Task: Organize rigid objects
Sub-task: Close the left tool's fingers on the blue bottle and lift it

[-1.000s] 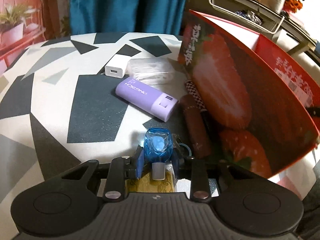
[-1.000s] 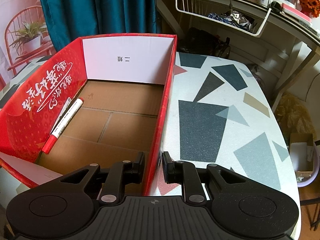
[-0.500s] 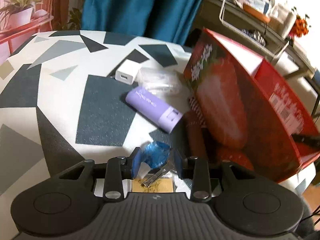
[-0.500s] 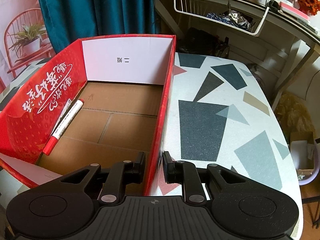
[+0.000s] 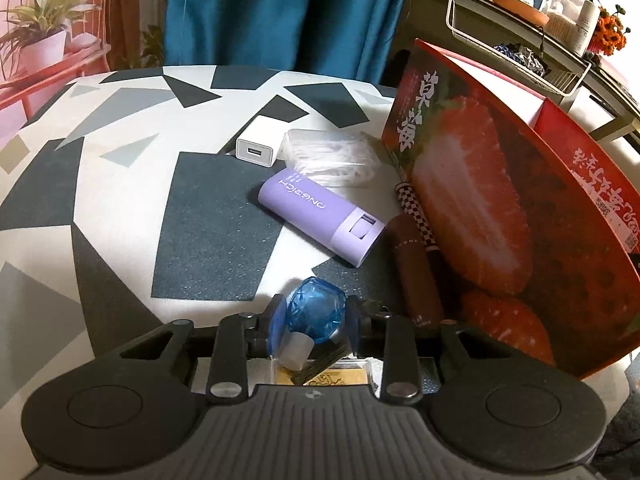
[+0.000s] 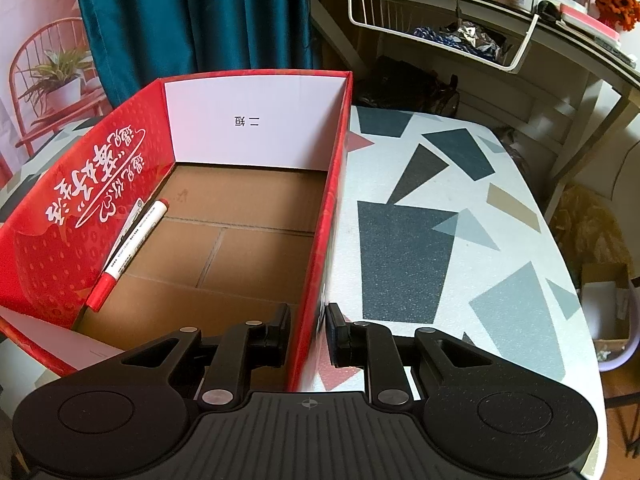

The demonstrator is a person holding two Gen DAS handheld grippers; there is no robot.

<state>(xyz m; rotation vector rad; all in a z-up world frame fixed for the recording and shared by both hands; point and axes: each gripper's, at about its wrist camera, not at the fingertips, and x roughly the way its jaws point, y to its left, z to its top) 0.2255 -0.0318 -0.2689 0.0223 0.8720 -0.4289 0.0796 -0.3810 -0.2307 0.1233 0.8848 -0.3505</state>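
My left gripper holds a small blue faceted bottle with a white cap, tilted, just above the patterned table; its jaws are closing on it. Ahead lie a purple power bank, a white charger, a clear pack of white sticks, a brown tube and a checkered pen against the red strawberry box. My right gripper is shut on the box's right wall. A red-capped marker lies inside the box by its left wall.
A gold-printed clear case lies on the table under the left gripper. A teal curtain hangs behind the table, and a shelf with a white wire basket stands at the right. The table's edge drops off at the right.
The blue bottle has tipped over sideways between the left jaws, its cap now pointing down and left. The right gripper and the box have not moved.
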